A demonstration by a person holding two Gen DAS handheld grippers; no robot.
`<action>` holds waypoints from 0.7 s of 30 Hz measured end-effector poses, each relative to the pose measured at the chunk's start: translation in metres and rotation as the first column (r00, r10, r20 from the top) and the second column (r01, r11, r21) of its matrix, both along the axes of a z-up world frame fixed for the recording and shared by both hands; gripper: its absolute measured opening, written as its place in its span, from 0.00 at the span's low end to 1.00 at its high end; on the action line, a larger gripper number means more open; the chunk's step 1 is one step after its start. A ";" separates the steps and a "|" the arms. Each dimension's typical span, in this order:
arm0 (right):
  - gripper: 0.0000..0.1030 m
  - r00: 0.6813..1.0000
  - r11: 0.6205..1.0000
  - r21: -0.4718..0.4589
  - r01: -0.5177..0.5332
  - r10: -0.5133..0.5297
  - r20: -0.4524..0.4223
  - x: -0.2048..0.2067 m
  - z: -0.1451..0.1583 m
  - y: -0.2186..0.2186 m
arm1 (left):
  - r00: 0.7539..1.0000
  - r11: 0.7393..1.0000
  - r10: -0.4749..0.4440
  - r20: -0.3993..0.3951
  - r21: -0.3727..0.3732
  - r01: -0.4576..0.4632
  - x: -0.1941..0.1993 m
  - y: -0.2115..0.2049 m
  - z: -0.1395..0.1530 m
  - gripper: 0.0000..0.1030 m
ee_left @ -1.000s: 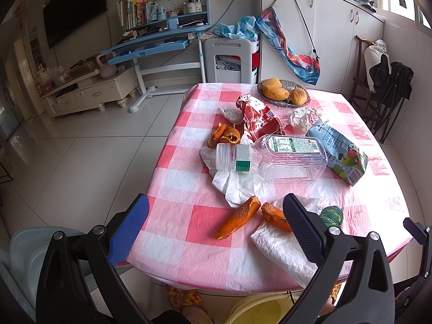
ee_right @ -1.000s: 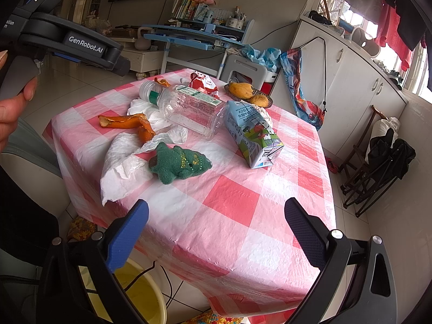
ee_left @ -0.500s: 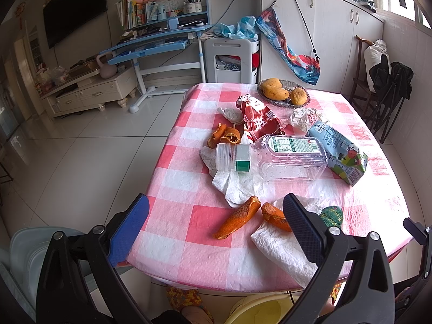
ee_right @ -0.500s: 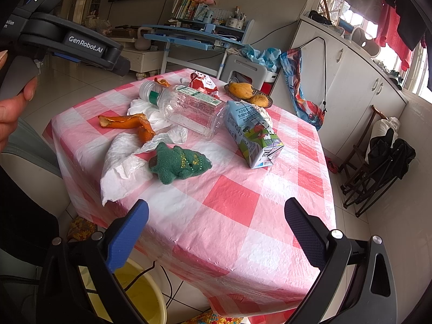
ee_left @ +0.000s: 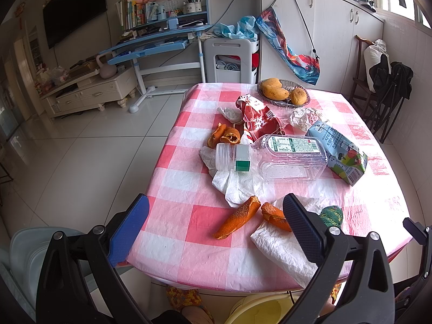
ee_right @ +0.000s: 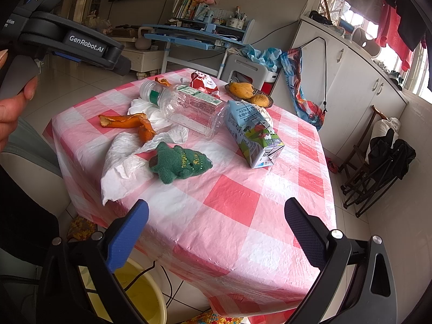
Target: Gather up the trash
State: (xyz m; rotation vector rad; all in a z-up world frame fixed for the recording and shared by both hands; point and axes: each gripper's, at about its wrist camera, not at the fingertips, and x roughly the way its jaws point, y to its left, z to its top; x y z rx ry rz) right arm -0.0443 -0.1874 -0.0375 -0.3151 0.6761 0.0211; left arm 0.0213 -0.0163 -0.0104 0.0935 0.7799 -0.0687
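With both the left gripper [ee_left: 216,225] and right gripper [ee_right: 216,229] spread empty, you risk knocking the lying plastic bottle [ee_left: 280,158] (likely light) into rolling.

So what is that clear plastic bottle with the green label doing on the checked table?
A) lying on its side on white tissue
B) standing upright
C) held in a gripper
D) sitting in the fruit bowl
A: the clear plastic bottle lies on its side, neck resting over crumpled white tissue, with neither gripper touching it.
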 end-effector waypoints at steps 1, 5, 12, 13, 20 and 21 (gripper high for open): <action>0.94 1.000 1.000 0.000 0.000 0.000 0.000 0.001 0.001 0.000 | 1.000 1.000 0.000 0.000 0.000 0.000 0.000 0.000 0.000 0.93; 0.94 1.000 1.000 0.000 0.000 0.000 -0.001 0.000 0.000 0.000 | 1.000 1.000 0.000 0.000 0.000 0.000 0.000 0.000 0.000 0.93; 0.94 1.000 1.000 0.000 0.002 -0.002 0.004 0.000 0.001 0.000 | 0.999 0.999 0.032 -0.009 -0.018 -0.032 0.004 0.009 -0.004 0.93; 0.94 1.000 1.000 0.001 0.003 -0.003 0.006 0.000 0.001 -0.001 | 0.999 0.999 0.046 -0.016 -0.024 -0.046 0.006 0.013 -0.006 0.93; 0.94 1.000 1.000 0.015 0.004 -0.004 0.012 0.001 0.007 -0.005 | 0.993 0.992 0.088 -0.084 -0.079 -0.095 0.013 0.035 -0.015 0.93; 0.94 1.000 1.000 0.021 0.003 -0.003 0.011 0.002 0.008 -0.005 | 0.992 0.992 0.089 -0.089 -0.085 -0.096 0.014 0.037 -0.016 0.93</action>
